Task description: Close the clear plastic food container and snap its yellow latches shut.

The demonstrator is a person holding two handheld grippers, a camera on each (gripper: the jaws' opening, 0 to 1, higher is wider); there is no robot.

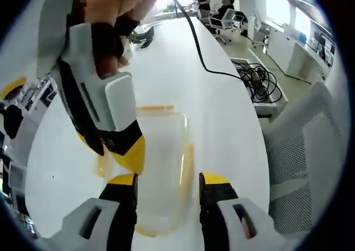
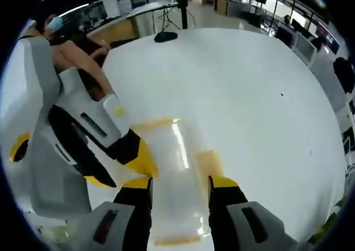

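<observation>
Left gripper view: the left gripper (image 1: 168, 180) is seen with its two yellow-tipped jaws spread apart at six o'clock, nothing being clamped between them. The clear plastic food container (image 1: 161, 162) is framed in the gap and extends toward twelve o'clock, resting on the white table (image 1: 166, 62). Pale yellow latches (image 1: 187, 165) are seen along its edges, one at the three o'clock side and another at the far end; whether any of them is snapped cannot be told. The right gripper (image 1: 128, 154) enters from ten o'clock, held by a hand (image 1: 111, 6), its yellow tip lowered onto the container at the nine o'clock edge. A black cable (image 1: 205, 62) trails toward one o'clock, and a mesh chair (image 1: 310, 151) stands at three o'clock.

Right gripper view: the right gripper (image 2: 179, 185) is likewise shown with jaws parted and empty, the container (image 2: 177, 167) lying between and beyond them, its latch (image 2: 209, 163) visible at the three o'clock side. The left gripper (image 2: 141, 159) descends from nine o'clock, its tip at the container's edge.

The step in hand is judged to be the pressing down of the lid and latches. The next move is expected to require a firm downward push on each yellow latch while the container is steadied by the opposite gripper.
</observation>
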